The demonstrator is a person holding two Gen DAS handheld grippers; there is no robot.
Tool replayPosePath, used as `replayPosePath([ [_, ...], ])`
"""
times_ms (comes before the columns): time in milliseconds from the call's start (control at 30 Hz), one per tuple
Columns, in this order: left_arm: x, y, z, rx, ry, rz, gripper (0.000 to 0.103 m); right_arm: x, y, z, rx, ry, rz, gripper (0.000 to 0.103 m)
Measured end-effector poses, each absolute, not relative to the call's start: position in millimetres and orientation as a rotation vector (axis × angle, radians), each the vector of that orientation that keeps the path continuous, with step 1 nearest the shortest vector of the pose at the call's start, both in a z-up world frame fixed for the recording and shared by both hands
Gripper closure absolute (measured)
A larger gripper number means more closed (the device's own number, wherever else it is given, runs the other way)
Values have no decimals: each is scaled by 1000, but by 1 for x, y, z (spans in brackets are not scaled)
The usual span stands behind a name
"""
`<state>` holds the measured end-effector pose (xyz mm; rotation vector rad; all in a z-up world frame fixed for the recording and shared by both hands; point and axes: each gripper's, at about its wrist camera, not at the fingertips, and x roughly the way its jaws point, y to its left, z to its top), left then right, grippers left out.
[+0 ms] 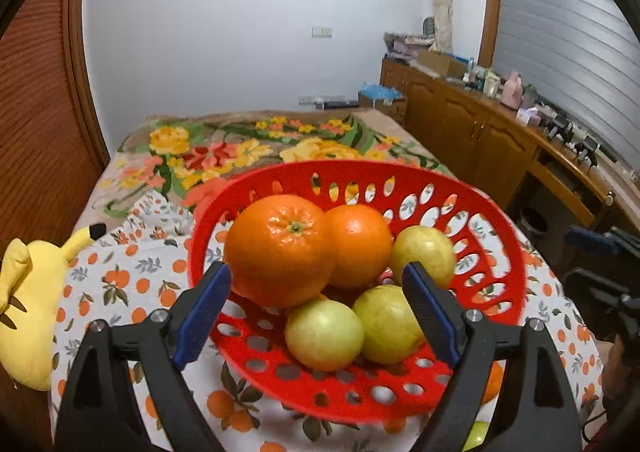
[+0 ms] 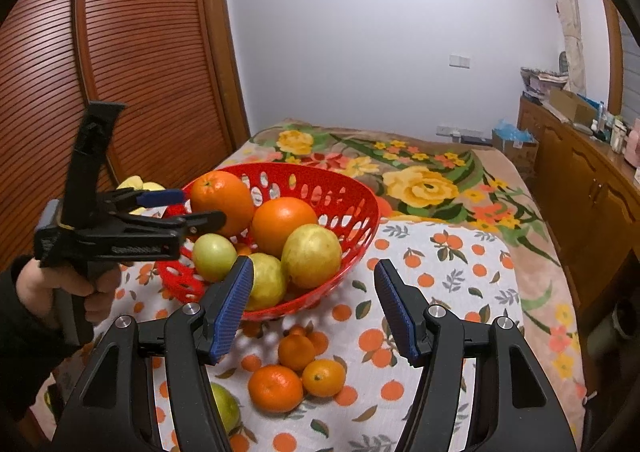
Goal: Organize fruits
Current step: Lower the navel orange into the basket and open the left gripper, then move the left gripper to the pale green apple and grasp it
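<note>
On the bed's orange-print cloth (image 2: pixel 440 264), the red basket (image 1: pixel 500 272) already holds oranges and guavas; my left claw (image 1: pixel 316 296) hangs released beside the big orange (image 1: pixel 280 248), freshly placed I judge, while my right claw (image 2: pixel 312 308) waits empty above three near mandarins (image 2: pixel 296 372).

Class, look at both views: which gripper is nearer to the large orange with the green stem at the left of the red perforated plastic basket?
Left. The left gripper has its open fingers right beside the large stemmed orange. The right gripper hangs open outside the red basket, nearer the camera.
</note>
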<state>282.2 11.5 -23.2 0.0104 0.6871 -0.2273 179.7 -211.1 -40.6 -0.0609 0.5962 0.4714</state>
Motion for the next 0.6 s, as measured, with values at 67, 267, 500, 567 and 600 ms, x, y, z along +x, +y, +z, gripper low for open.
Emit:
replayPosePath([
  [67,270,11,-15,6,664,-241,15,174,-212,-42,-56,598,469,39],
  [267,232,8,-1,11,612,-279,15,158,-213,-50,-34,597,464,39],
  [500,199,1,-3,14,611,-313,15,143,-221,-67,-5,622,448,39],
  [567,192,-1,-5,14,611,-319,15,139,-224,-71,4,629,441,39],
  [600,188,-1,-6,8,615,-325,15,136,-227,-74,10,635,440,39],
])
